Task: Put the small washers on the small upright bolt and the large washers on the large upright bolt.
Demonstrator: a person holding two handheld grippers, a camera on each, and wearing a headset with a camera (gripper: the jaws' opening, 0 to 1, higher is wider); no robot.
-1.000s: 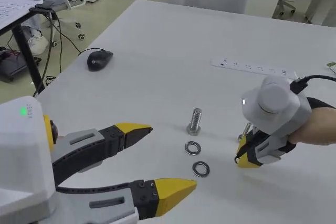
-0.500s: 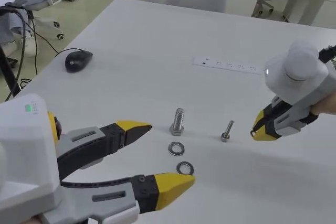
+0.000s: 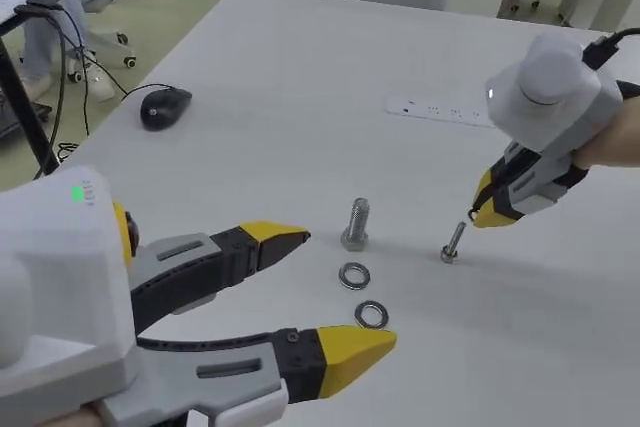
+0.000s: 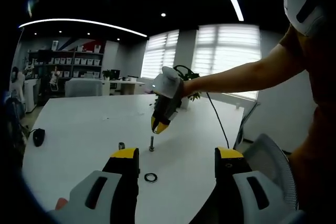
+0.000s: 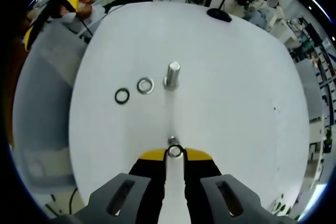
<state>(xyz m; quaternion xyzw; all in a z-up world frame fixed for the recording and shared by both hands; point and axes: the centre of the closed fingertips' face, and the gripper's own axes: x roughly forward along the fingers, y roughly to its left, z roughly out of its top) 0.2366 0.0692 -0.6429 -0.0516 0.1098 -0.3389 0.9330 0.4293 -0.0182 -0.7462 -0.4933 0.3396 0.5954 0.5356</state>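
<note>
White worktop (image 3: 300, 77), broad and plain. Near its middle the large bolt (image 3: 356, 224), upright on its hex head: silver, stout, threaded up to a flat top. To the right of it in the head view, a clear gap between, the small bolt (image 3: 452, 243), far thinner and shorter, also silver, also standing on its head. Right claw (image 3: 482, 215) just above the small bolt's tip, yellow-tipped, almost fully closed, pinching a small washer (image 5: 175, 152): a tiny bright ring between the tips in the right gripper view, right beside the bolt's end, whether touching it or not impossible to tell. In front of the large bolt, flat on the worktop, two more rings close together but apart: a silver washer (image 3: 354, 274) with a broad band, nearer the bolt, and a darker washer (image 3: 371, 314), thinner-looking in the right gripper view, nearer the person. Left claw (image 3: 349, 292) low in the head view, spread wide, holding nothing, yellow tips pointing toward those two loose rings. Farther off on the worktop, a black mouse (image 3: 165, 105) and a white power strip (image 3: 440, 110).
</note>
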